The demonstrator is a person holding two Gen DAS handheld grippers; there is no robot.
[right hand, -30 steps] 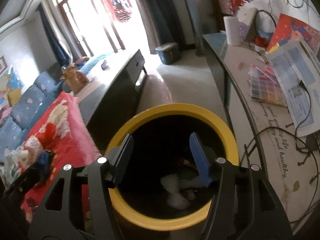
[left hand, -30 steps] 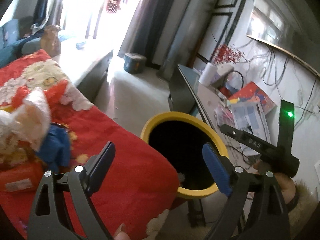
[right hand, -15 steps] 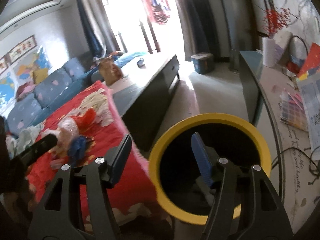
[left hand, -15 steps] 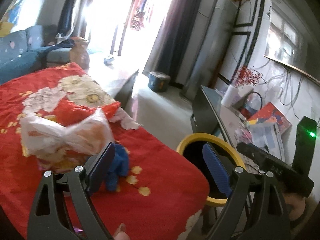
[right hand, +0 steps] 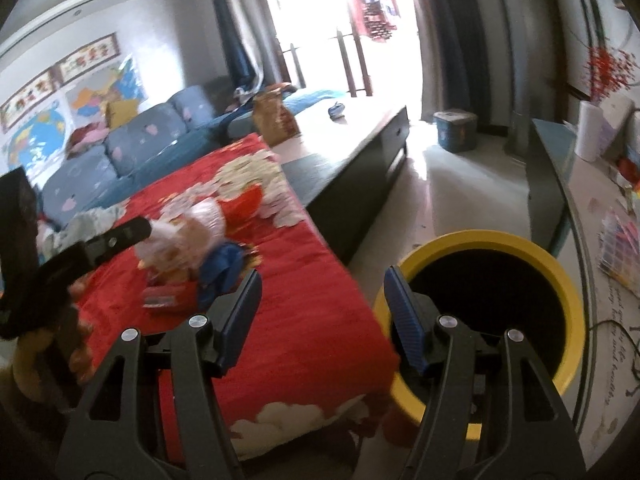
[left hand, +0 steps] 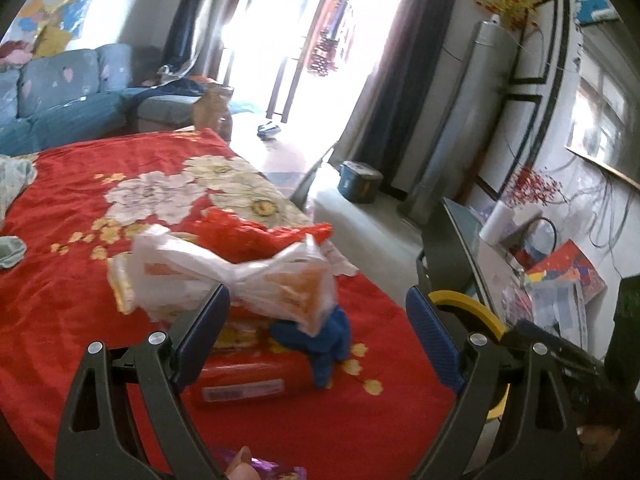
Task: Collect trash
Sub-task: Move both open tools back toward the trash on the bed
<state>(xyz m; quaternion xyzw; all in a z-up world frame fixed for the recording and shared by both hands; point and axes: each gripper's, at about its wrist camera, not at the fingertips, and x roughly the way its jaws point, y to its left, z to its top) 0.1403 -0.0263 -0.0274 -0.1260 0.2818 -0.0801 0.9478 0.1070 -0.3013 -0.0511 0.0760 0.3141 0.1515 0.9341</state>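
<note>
Trash lies in one small heap on the red flowered blanket (left hand: 100, 280): one white plastic bag (left hand: 224, 276), one blue crumpled piece (left hand: 320, 340) and one red packet (left hand: 248, 380).

Nearest the left camera, the left gripper (left hand: 316, 340) has its two fingers spread wide with nothing held; the bag sits just beyond them at 11 o'clock and the blue piece at 12. At 6 o'clock a fingertip shows beside a purple wrapper (left hand: 276, 472), partly cut off.

The right gripper (right hand: 320, 312) is about half open and empty. One yellow-rimmed bin (right hand: 496, 240) stands at its 2 o'clock, beside the blanket's edge; the heap lies farther off at 10 o'clock.

Farther away are one blue sofa (left hand: 60, 100), a bright glass door (left hand: 312, 40) and a cluttered surface (right hand: 608, 248) along the right wall.

The step in hand looks like a reach for the next piece of trash. The next move probably calls for lowering the left fingers over the bag or blue piece and closing on it.
</note>
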